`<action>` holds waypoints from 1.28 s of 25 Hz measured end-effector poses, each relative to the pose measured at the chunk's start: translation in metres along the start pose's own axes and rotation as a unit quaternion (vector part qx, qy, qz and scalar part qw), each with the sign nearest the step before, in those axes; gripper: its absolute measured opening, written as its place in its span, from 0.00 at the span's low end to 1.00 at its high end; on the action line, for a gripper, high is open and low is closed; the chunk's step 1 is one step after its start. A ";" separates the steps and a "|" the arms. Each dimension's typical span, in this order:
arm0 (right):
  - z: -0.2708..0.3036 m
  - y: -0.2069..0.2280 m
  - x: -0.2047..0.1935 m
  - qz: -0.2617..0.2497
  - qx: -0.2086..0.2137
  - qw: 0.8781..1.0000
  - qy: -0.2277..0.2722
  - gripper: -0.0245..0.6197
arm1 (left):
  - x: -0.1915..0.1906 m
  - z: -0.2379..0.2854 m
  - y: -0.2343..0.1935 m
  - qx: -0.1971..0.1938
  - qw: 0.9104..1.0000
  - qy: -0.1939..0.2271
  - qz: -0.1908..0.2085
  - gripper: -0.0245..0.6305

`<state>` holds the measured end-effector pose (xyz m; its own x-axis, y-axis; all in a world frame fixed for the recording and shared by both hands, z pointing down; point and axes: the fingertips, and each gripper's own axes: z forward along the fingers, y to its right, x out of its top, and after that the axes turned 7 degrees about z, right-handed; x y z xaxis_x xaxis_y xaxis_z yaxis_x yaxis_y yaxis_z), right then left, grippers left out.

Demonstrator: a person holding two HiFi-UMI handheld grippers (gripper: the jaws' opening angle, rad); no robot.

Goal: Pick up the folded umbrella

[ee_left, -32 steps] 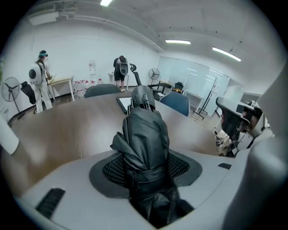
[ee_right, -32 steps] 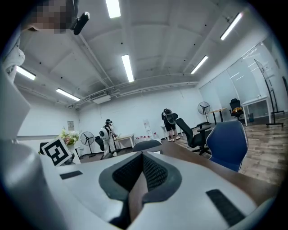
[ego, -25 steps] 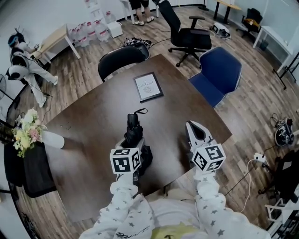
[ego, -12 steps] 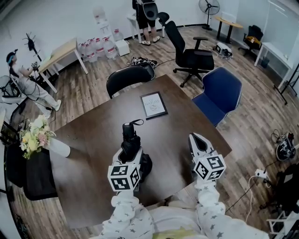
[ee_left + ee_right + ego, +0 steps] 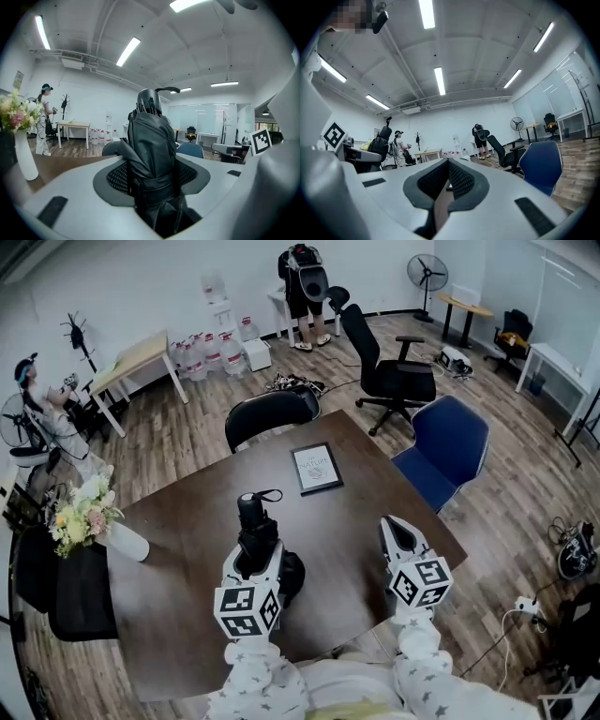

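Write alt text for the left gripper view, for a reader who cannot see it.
The left gripper is shut on a black folded umbrella that points away from the camera, handle end farthest. Behind it are a brown table, a white vase of flowers at the left, and a bright office with a person standing.

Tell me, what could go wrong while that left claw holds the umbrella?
The left gripper clamps the folded umbrella on its soft fabric, with the handle end sticking out beyond, so it might slip or tilt. Its loose wrist strap could snag. The right gripper is empty and lends no support.
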<state>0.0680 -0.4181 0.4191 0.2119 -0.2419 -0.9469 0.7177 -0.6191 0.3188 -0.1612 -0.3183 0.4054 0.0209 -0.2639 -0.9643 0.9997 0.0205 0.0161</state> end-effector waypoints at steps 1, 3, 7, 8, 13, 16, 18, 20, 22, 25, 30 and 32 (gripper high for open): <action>0.000 0.000 0.000 -0.001 0.000 1.000 0.000 0.07 | 0.003 -0.002 0.000 0.002 1.000 0.006 0.002 0.41; -0.001 -0.001 0.002 -0.001 0.001 1.000 0.001 0.07 | 0.007 -0.006 -0.001 0.006 1.000 0.016 0.004 0.41; -0.003 -0.004 0.003 -0.003 0.003 1.000 0.005 0.07 | 0.012 -0.015 -0.007 0.016 0.999 0.032 0.010 0.41; -0.004 -0.005 0.003 -0.004 0.003 1.000 0.005 0.07 | 0.014 -0.017 -0.009 0.019 0.999 0.037 0.012 0.41; -0.005 -0.003 0.004 -0.013 0.002 1.000 0.005 0.07 | 0.019 -0.019 -0.011 0.024 0.998 0.051 0.014 0.41; -0.006 0.000 0.003 -0.014 0.002 1.000 0.006 0.07 | 0.018 -0.018 -0.011 0.025 0.998 0.050 0.017 0.41; -0.007 0.002 0.003 -0.015 0.002 1.000 0.007 0.07 | 0.017 -0.018 -0.012 0.027 0.998 0.050 0.019 0.41; -0.007 0.003 0.003 -0.015 0.001 1.000 0.008 0.07 | 0.017 -0.018 -0.013 0.028 0.998 0.049 0.021 0.41; -0.007 0.003 0.004 -0.016 0.001 1.000 0.009 0.07 | 0.018 -0.017 -0.014 0.029 0.998 0.049 0.022 0.41; -0.008 0.004 0.006 -0.017 0.001 1.000 0.011 0.07 | 0.019 -0.018 -0.013 0.029 0.998 0.050 0.024 0.41; -0.010 0.002 0.009 -0.019 0.001 1.000 0.012 0.07 | 0.021 -0.021 -0.015 0.031 0.998 0.049 0.026 0.41; -0.010 0.002 0.010 -0.019 0.001 1.000 0.013 0.07 | 0.021 -0.021 -0.015 0.032 0.998 0.048 0.026 0.41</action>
<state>0.0784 -0.4145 0.4097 0.2014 -0.1981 -0.9593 0.7249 -0.6285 0.2820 -0.1763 -0.3036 0.3789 0.0746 -0.1697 -0.9827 0.9962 -0.0314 0.0811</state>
